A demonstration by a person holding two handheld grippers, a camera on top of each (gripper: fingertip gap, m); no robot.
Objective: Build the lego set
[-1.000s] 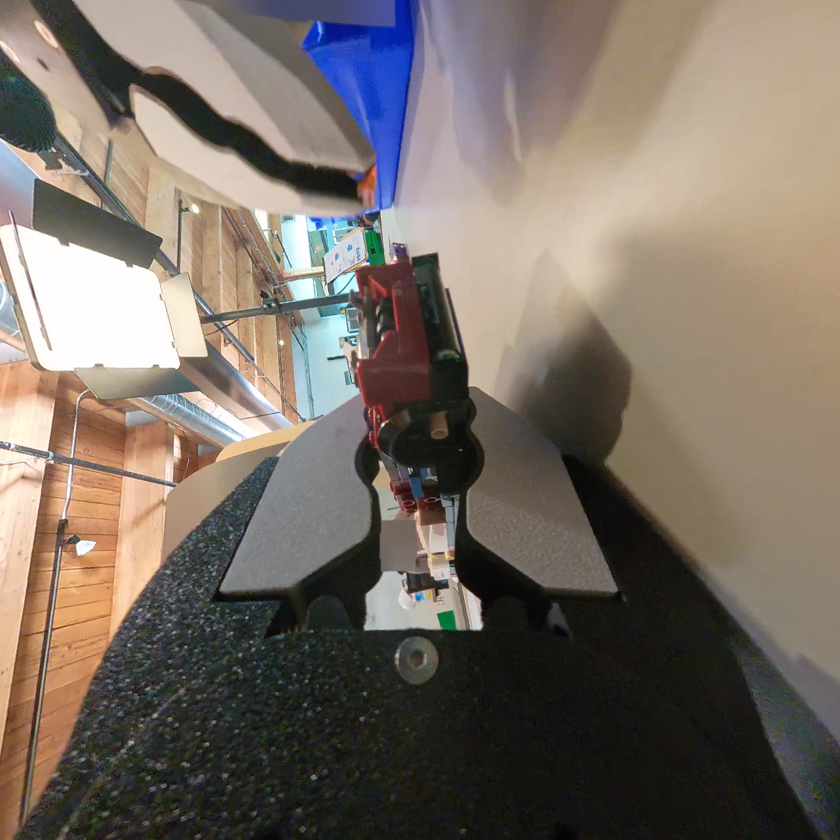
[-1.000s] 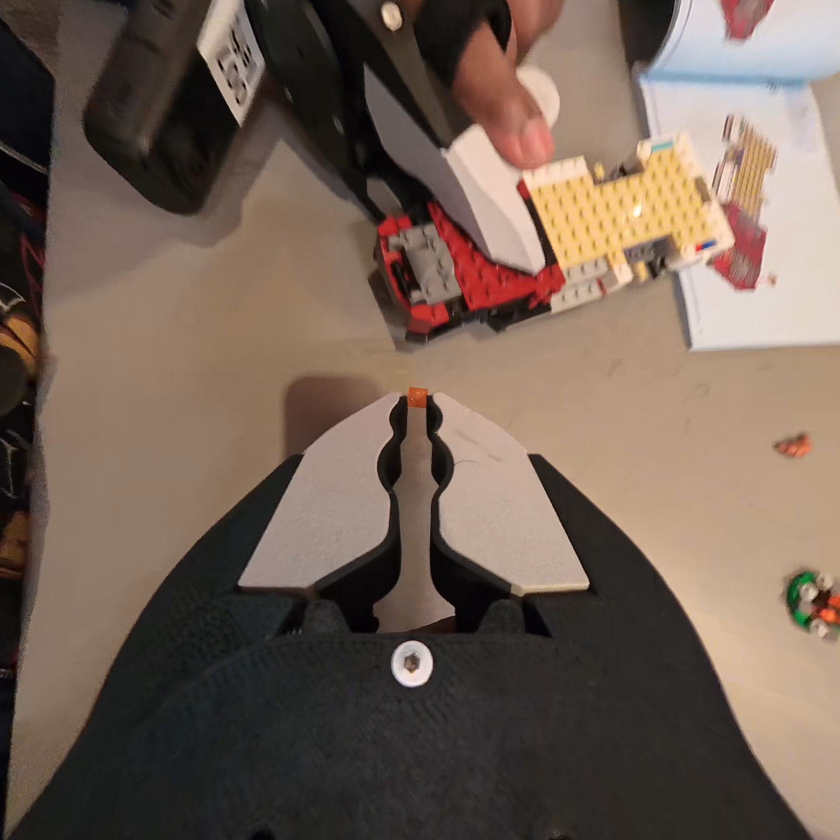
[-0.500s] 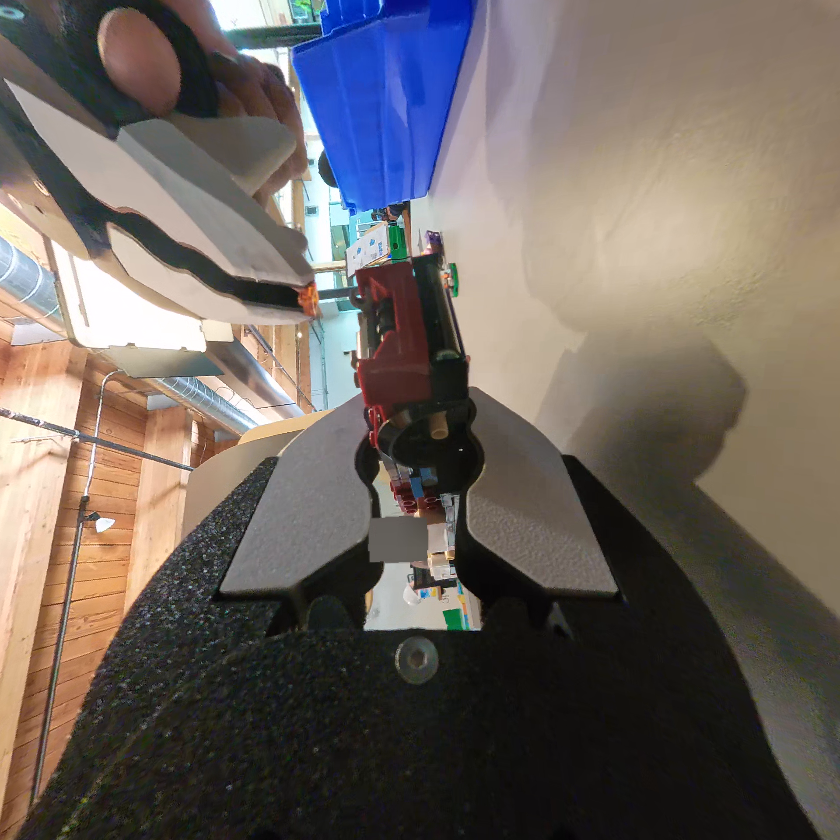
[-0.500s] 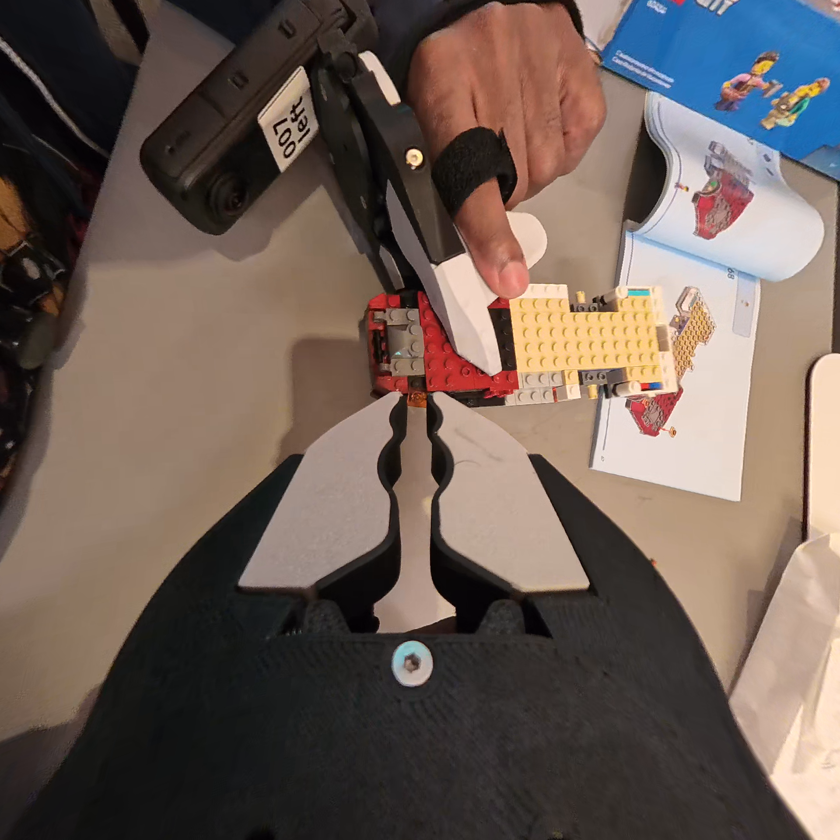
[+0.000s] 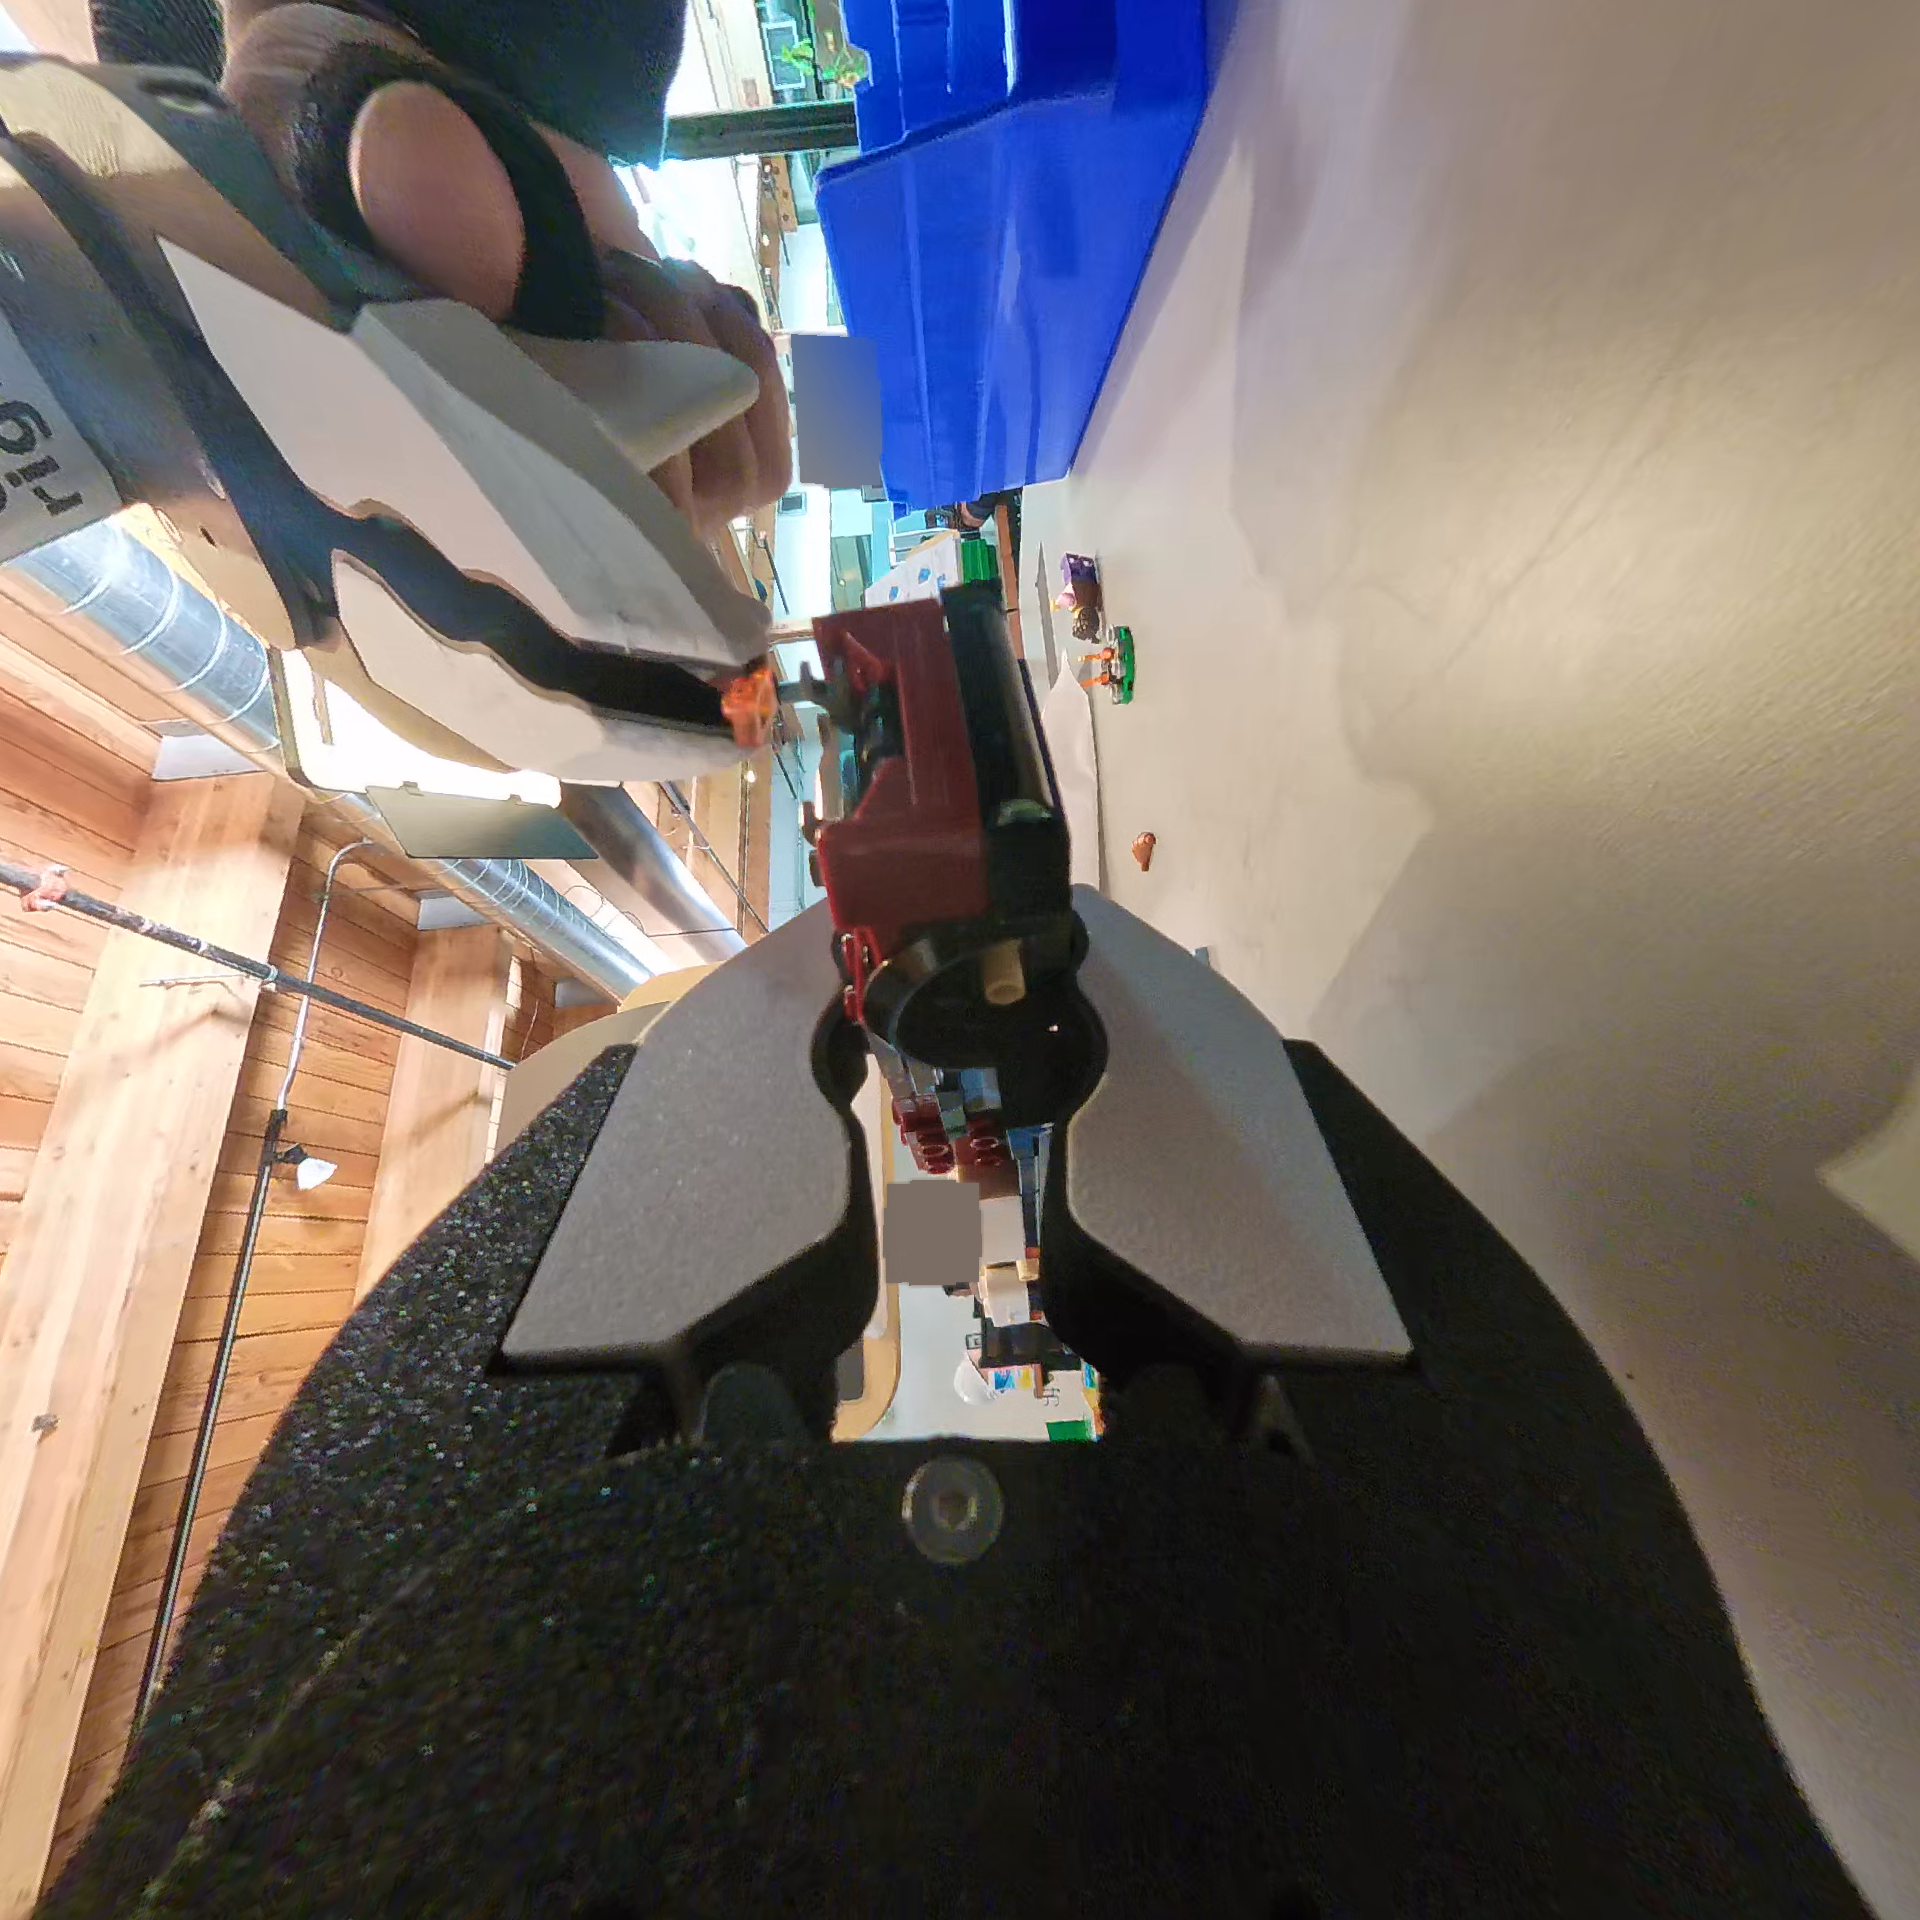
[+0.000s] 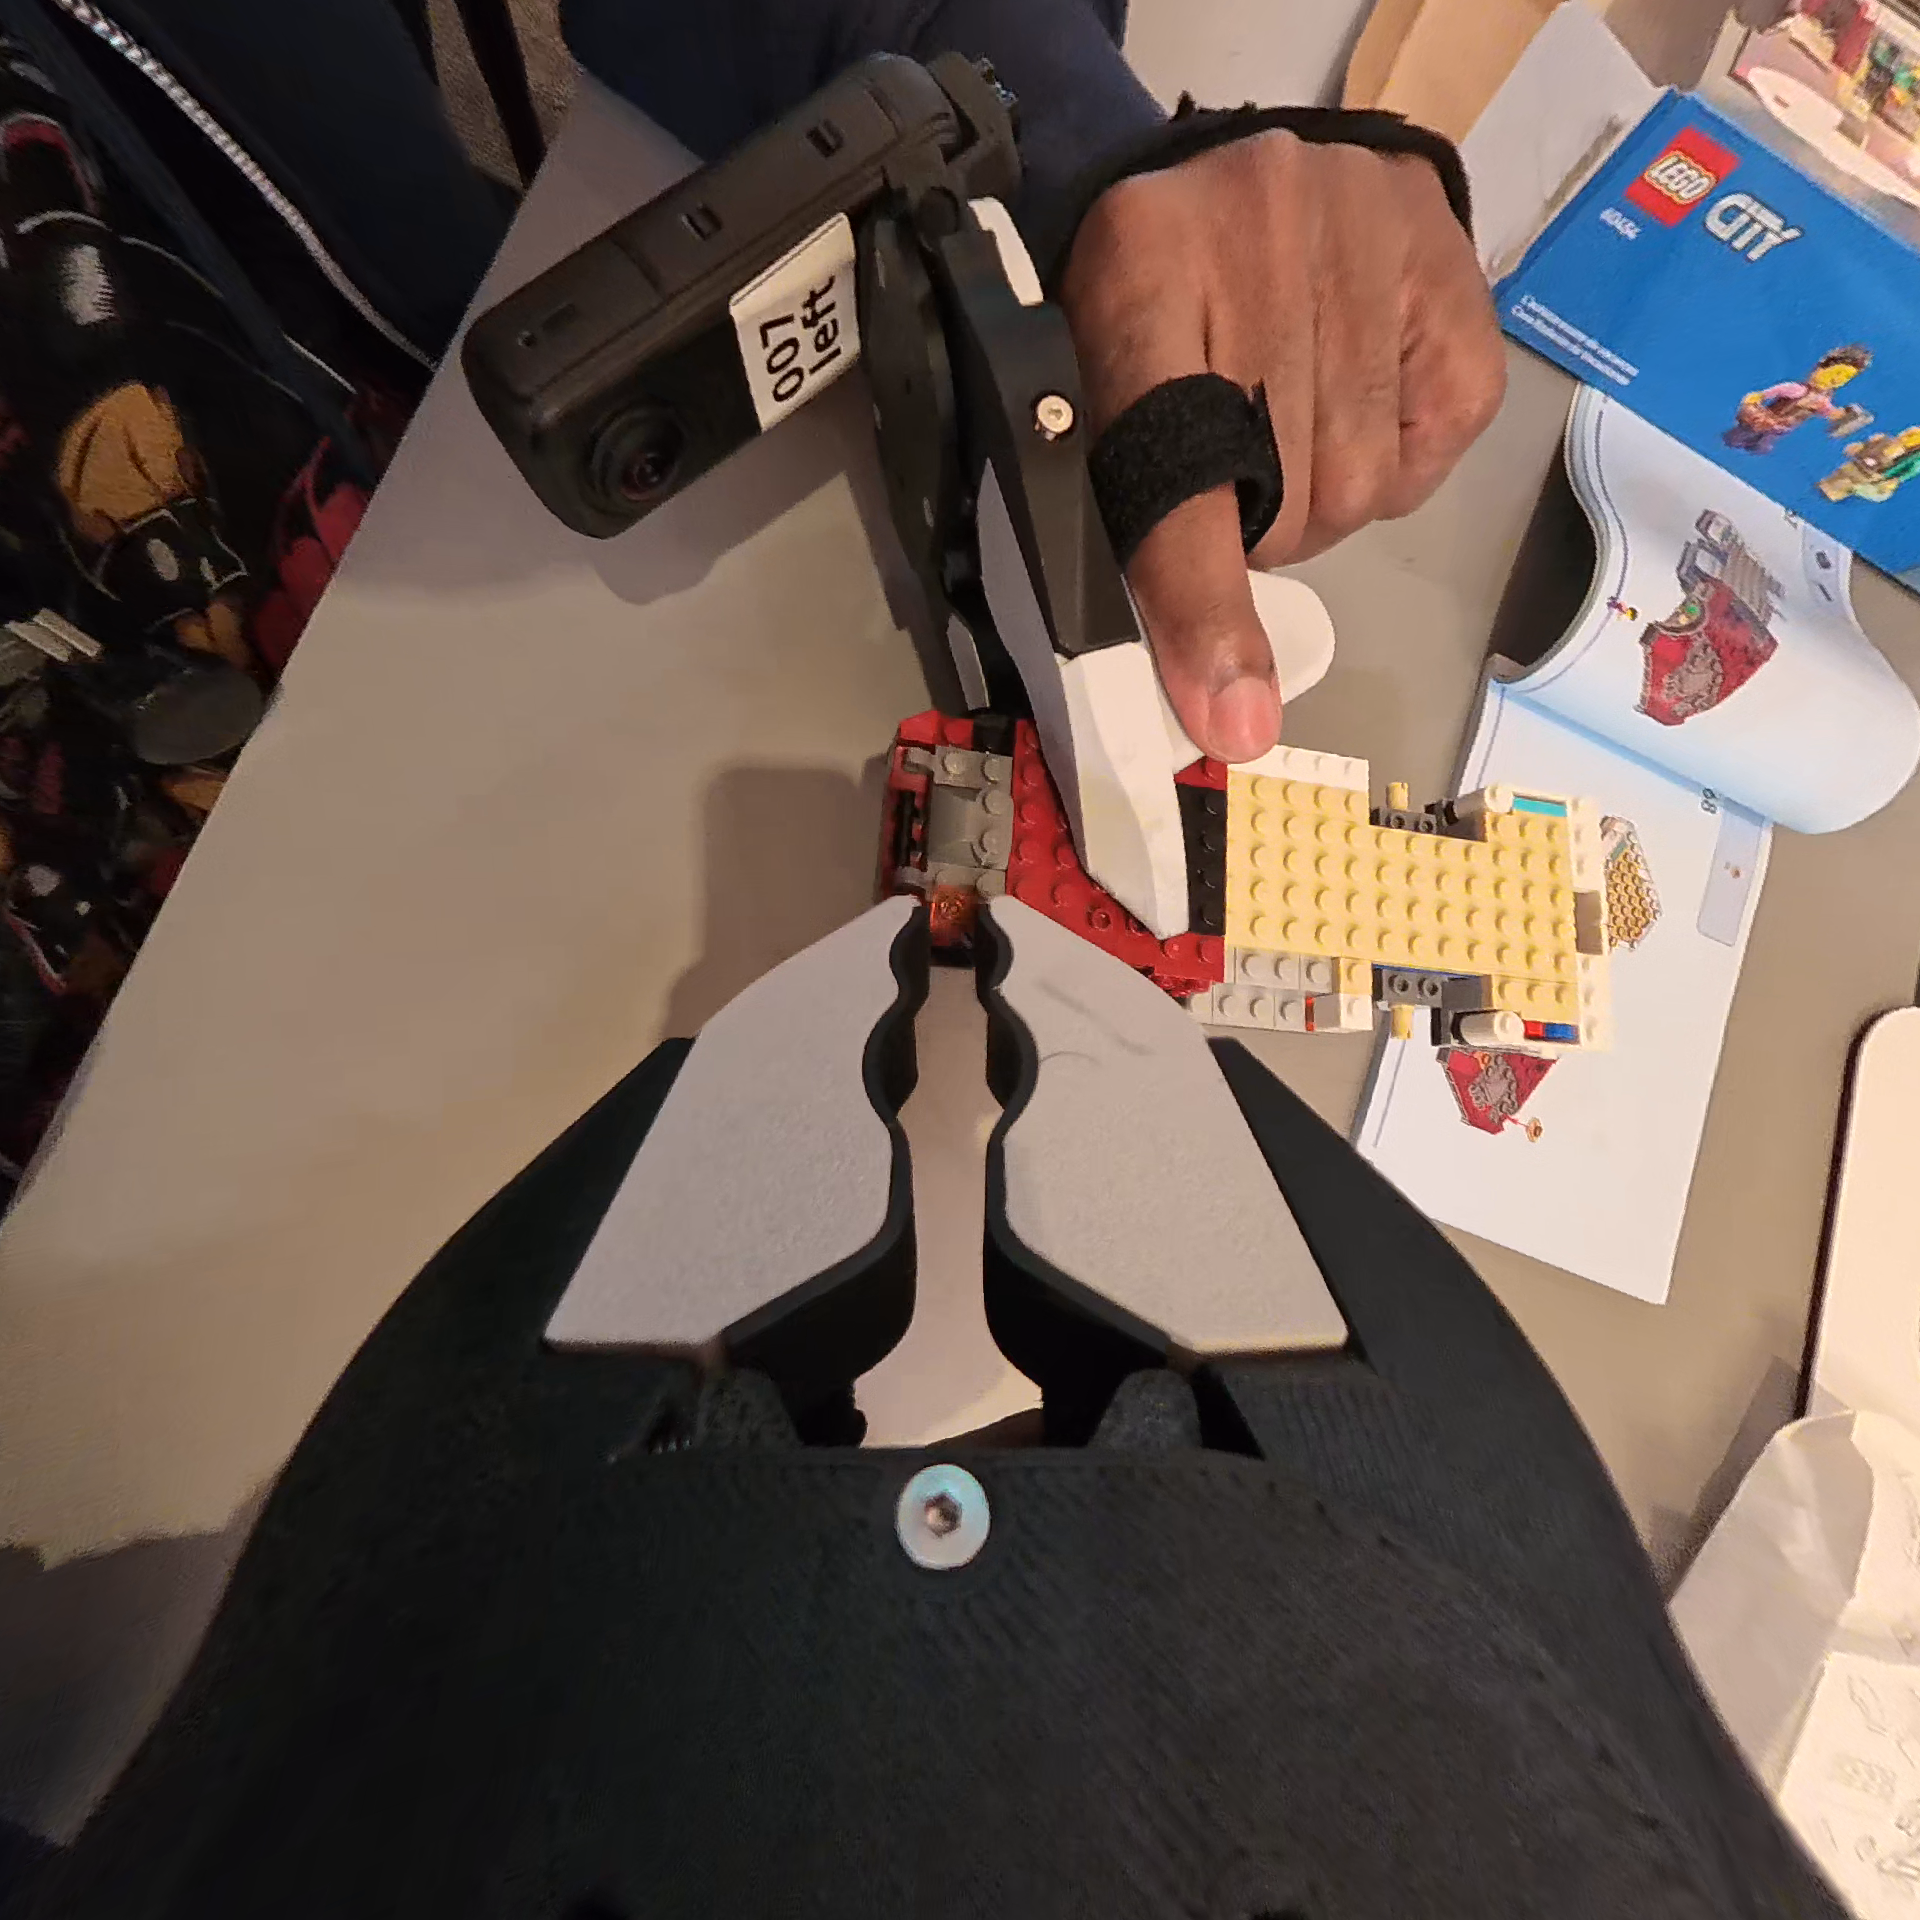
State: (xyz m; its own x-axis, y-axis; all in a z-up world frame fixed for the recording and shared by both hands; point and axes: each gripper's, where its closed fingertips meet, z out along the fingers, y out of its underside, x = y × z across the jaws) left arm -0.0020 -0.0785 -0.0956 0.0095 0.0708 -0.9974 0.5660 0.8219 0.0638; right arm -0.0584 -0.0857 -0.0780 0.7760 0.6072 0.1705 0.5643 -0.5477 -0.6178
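— What containers were there, and what was in them?

— Stacked blue plastic bins [image 5: 997,260] stood at the far end of the pale surface [image 5: 1507,520]. I could not tell how many, nor what they held. Nothing else there served as a container.

— And the tongs?

— The left tongs [image 5: 961,997] were clamped on the red, black and tan toy-brick vehicle [image 6: 1299,894], gripping its red part side-on near a black round piece, and the vehicle sat right by the surface. The right tongs [image 6: 948,914] were nearly together, pinching one small translucent orange brick [image 6: 948,906] at their very tips. That brick was touching the vehicle's red front corner, just beside a grey hinged plate [image 6: 966,821].

— How many of each thing did you count?

— One vehicle, one orange brick in the right tongs, and another small orange piece [image 5: 1144,847] lying loose on the surface. A little green round brick assembly [image 5: 1114,665] and a small purple one [image 5: 1081,582] sat farther off, one of each. Two printed booklets: an open white instruction booklet [image 6: 1621,1143] under the vehicle's tan end, and a blue-covered one [image 6: 1725,312] beyond it. A crumpled white paper bag [image 6: 1829,1662] lay at the right edge.

— Hands?

— One hand [image 6: 1278,343] in the right wrist view, strapped by a black loop to the left tongs, with a black camera [image 6: 665,384] mounted on them.
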